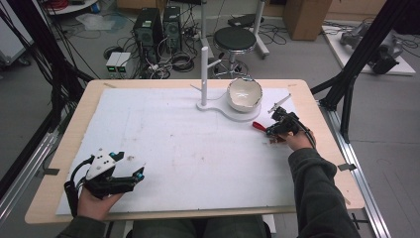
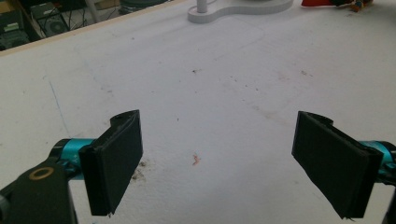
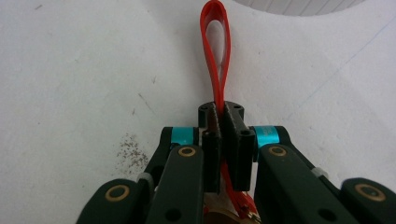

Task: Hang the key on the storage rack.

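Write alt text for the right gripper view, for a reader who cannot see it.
The right claw is shut on a thin red loop, which sticks out beyond its black jaws and lies over the white table cover. A patch of small brown crumbs lies on the cover left of the claw, and the curved rim of a white stand base shows at the top.

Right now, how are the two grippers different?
The left gripper has its jaws wide apart with nothing between them; the right gripper has its jaws squeezed shut on a red loop. The left sits near the table's front edge, the right by the bowl. Both have black jaws.
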{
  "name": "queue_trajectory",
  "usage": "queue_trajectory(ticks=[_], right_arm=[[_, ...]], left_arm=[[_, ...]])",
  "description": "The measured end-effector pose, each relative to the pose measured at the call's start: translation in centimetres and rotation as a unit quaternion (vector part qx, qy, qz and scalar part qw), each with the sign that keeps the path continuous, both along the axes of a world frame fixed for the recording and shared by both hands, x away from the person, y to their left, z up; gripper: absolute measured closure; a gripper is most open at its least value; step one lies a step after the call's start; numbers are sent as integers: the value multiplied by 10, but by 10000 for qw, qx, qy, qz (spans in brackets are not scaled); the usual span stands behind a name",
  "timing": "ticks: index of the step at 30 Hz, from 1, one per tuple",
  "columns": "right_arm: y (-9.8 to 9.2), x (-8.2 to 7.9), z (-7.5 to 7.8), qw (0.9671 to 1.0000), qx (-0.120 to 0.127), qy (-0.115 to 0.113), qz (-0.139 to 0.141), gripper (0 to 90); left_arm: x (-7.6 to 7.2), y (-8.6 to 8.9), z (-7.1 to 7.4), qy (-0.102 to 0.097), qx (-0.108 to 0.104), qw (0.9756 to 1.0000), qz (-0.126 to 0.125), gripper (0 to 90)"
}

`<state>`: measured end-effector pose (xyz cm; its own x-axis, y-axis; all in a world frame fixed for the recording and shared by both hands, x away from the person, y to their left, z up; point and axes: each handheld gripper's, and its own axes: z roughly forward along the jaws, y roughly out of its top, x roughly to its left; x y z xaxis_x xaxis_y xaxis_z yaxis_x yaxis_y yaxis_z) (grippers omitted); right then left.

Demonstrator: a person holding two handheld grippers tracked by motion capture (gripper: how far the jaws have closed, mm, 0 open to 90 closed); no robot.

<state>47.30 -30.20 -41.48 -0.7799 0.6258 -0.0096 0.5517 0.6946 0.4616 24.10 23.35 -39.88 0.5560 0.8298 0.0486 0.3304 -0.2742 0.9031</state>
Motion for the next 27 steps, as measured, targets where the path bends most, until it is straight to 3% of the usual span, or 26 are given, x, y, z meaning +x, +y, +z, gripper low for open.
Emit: queue_trajectory(ticks=[4,11,14,15,17,21,24,27], right_arm=[[-3,-1,0,9999,137,-15,-50,860],[-12,-9,3,9980,598,-125,-182,861],[-17,-18,6,9942,1027,-236,-232,861],[-17,-18,6,9942,1027,-236,-232,861],[-20,-22,7,9913,1256,-295,-275,861],[-18,-30,15,9888,1408,-449,-192,862],[-14,-37,25,9844,1641,-623,-151,862],[-13,-41,28,9830,1709,-664,-135,862]], left_arm=[[0,0,0,0,14,10000,-6,166],[0,0,0,-12,11,10000,16,166],[0,-1,0,-29,8,10000,1,166],[-1,-1,1,-25,34,10000,0,166],[-1,-2,1,-27,13,10000,10,166],[-1,-2,1,-34,35,10000,0,166],[-1,-3,1,-39,27,10000,-9,166],[-1,-3,1,-45,33,10000,4,166]])
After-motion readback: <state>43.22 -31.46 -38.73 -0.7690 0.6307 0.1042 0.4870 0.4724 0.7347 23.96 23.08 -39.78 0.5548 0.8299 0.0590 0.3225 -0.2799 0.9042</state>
